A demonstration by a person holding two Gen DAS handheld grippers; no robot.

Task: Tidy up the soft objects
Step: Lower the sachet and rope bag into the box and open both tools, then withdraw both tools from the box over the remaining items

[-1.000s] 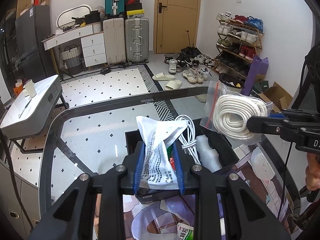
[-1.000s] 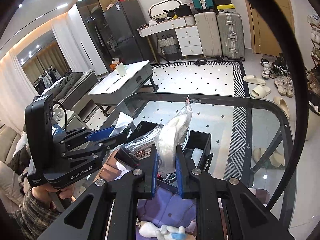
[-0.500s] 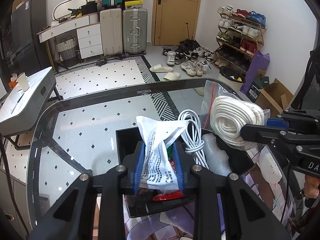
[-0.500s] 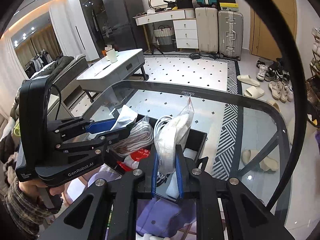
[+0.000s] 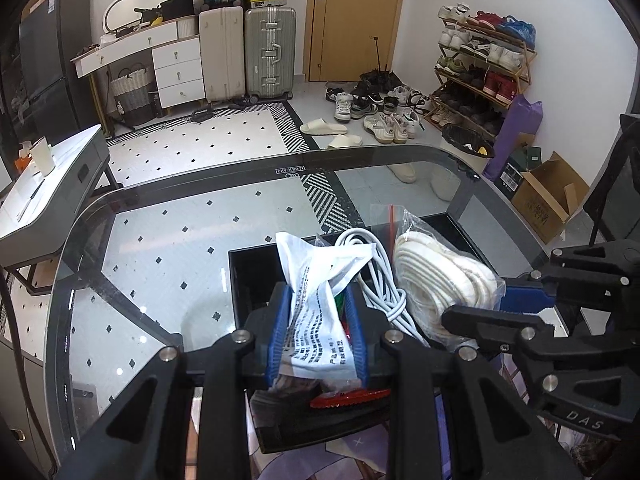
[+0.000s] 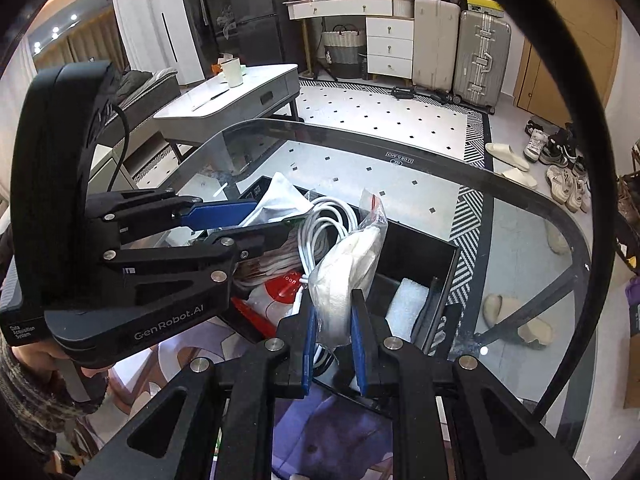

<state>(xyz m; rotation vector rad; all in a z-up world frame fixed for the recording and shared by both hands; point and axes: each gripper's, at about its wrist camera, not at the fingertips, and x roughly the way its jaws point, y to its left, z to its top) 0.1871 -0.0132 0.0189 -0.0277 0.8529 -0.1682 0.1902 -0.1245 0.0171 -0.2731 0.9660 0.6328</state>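
hovering over the black bin on the glass table, the left gripper pinches a printed white pouch and the right gripper a bagged rope coil — both poised, i judge, for dropping in beside the white cable.

"GenRobot.AI" readable in pale letters along the left gripper body, right wrist view. Smaller "Data Acquisition System" lower on the same housing. "DAS" on the right gripper body, left wrist view. Dense black print across the white pouch, too small to make out. Stamped mark on the glass table edge, mirrored, unreadable.
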